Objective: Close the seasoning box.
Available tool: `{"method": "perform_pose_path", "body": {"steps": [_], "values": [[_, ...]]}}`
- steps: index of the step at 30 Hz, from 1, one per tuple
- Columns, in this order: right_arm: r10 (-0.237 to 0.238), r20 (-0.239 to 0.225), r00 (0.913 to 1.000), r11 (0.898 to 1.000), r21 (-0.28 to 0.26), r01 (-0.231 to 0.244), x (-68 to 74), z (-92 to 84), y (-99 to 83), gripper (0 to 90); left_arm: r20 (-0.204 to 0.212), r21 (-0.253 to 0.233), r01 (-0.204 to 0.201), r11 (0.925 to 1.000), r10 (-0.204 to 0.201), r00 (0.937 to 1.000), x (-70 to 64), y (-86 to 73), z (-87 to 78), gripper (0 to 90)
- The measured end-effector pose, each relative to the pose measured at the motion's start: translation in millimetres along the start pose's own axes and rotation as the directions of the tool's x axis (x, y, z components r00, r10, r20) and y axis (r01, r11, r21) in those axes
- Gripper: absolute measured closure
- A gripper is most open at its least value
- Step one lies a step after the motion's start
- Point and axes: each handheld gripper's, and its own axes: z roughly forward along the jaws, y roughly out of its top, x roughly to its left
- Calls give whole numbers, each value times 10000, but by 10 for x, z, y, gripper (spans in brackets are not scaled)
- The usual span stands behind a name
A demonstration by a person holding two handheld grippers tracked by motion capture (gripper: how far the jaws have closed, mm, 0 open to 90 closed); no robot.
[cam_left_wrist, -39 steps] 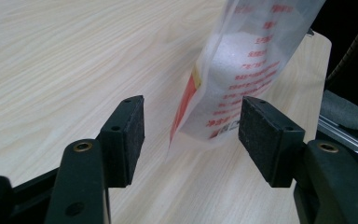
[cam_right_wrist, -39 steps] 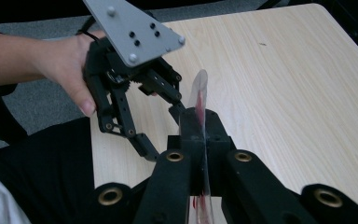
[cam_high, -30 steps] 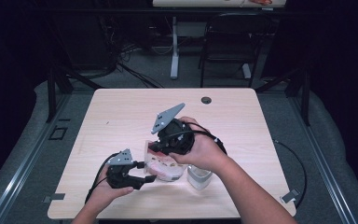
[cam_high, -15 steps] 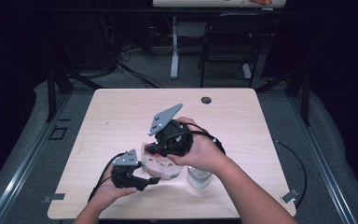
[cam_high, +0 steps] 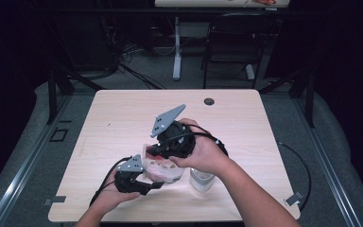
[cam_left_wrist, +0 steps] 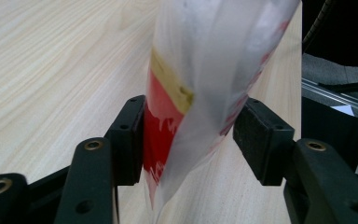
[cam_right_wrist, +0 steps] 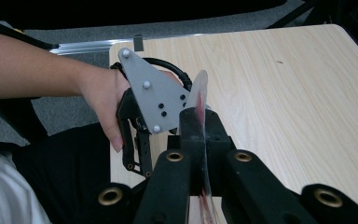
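Surface [cam_high: 123,118]: pale wood top, bare toward its far edge and left side; the work sits near the front edge, about midway between the front corners.
Bag [cam_high: 163,166]: clear plastic bag with red and yellow print and something pale inside, held just above the surface between the two tongs.
Cup [cam_high: 202,179]: small whitish container standing near the front edge, just to the right of the bag, partly under the right forearm.
Right tongs [cam_right_wrist: 200,133]: pressed together on the bag's thin upper edge, which runs up between the black jaws.
Left tongs [cam_left_wrist: 191,140]: at the bag's lower end; its jaws have just been closing, one pad touches the red print, the other stands just clear of the plastic, so no pinch.
Round plug [cam_high: 209,101]: small dark disc near the far edge.
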Motion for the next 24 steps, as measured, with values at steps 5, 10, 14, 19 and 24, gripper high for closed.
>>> {"method": "perform_pose_path", "body": {"steps": [5, 10, 14, 19, 24], "values": [[17, 20, 10000, 10000, -15, -17, -7, -25, -16, 900, -44, 33, -7, 10000, 7, 10000, -7, 14, -26, 540], [52, 13, 10000, 9999, -116, -51, -5, -57, -33, 900, 50, 233, -27, 9997, 26, 10000, -14, 41, -72, 567], [113, -26, 9999, 9996, -248, -114, -8, -88, -58, 899, 52, 501, -64, 9987, 62, 10000, -21, 72, -116, 578], [223, -48, 9997, 9991, -371, -224, -25, -130, -100, 897, 92, 699, -23, 9976, 17, 10000, -32, 101, -148, 590], [390, 3, 9992, 9981, -484, -390, -56, -172, -161, 895, 128, 944, 44, 9955, -56, 9999, -32, 141, -161, 603]]}}
